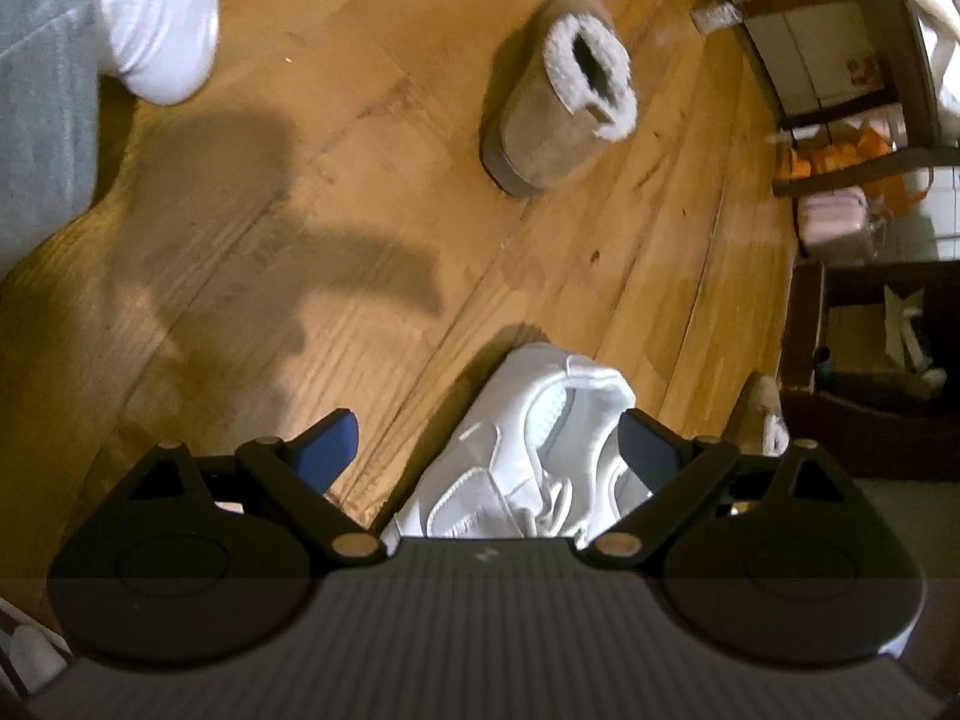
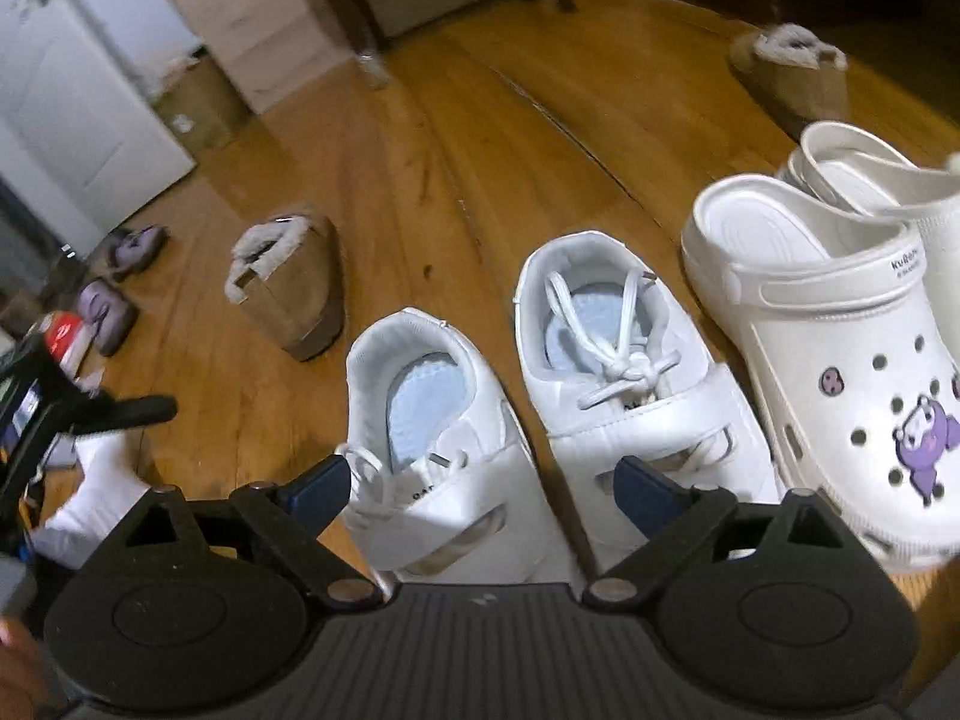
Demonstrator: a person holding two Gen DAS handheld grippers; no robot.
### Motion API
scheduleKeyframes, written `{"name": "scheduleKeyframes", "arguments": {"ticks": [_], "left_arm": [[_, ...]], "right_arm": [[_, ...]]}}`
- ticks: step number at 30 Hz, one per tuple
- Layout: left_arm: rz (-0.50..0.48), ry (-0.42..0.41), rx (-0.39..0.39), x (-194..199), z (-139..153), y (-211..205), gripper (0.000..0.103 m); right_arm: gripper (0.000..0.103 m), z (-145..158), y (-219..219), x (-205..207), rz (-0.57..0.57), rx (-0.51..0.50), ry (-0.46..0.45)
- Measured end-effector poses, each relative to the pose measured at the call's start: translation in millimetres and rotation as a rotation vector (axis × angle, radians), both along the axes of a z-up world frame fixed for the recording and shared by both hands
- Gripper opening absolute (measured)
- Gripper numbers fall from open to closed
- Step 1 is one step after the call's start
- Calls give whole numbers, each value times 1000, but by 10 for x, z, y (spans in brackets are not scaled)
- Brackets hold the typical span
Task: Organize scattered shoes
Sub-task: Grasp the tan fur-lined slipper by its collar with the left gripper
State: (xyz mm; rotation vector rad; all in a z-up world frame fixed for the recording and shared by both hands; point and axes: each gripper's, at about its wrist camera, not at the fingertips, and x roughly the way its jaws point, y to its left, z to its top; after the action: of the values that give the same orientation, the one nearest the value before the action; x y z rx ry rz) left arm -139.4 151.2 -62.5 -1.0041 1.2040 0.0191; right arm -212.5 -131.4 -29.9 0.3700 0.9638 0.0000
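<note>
Honey-coloured wooden floorboards [image 2: 480, 138], grained and scuffed, lay under everything we saw. On them stood a smooth white leather sneaker [image 2: 444, 456] with a pale blue insole, set between the spread blue-padded fingers of our right gripper [image 2: 483, 489], which gripped nothing. Just beside it stood its white laced mate [image 2: 630, 372], and next to that a glossy white perforated foam clog [image 2: 840, 372] bearing a purple cartoon charm. Farther off sat a tan suede slipper [image 2: 294, 294] with fluffy fleece lining, and a second like it [image 2: 792, 75] well apart. Our left gripper [image 1: 489, 453] was likewise released, its fingers on either side of a white sneaker [image 1: 528, 450]. Two small lilac slippers [image 2: 117, 282] rested near a white door [image 2: 72, 120].
</note>
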Motion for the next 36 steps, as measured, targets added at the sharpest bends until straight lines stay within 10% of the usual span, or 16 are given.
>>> {"name": "scheduleKeyframes", "arguments": {"ticks": [5, 10, 23, 27, 36], "left_arm": [[-39, -15, 67, 29, 46, -142, 94], [-71, -68, 198, 83, 206, -212, 93], [60, -217, 355, 901, 777, -54, 90], [-15, -267, 526, 1470, 754, -21, 68], [-79, -177, 467, 1888, 67, 144, 31]], "right_arm": [[61, 197, -170, -141, 88, 105, -98], [6, 162, -338, -171, 79, 142, -143], [43, 6, -629, -249, 89, 499, -236], [43, -6, -603, -226, 108, 521, -268], [43, -170, -544, -95, 109, 608, -226]]}}
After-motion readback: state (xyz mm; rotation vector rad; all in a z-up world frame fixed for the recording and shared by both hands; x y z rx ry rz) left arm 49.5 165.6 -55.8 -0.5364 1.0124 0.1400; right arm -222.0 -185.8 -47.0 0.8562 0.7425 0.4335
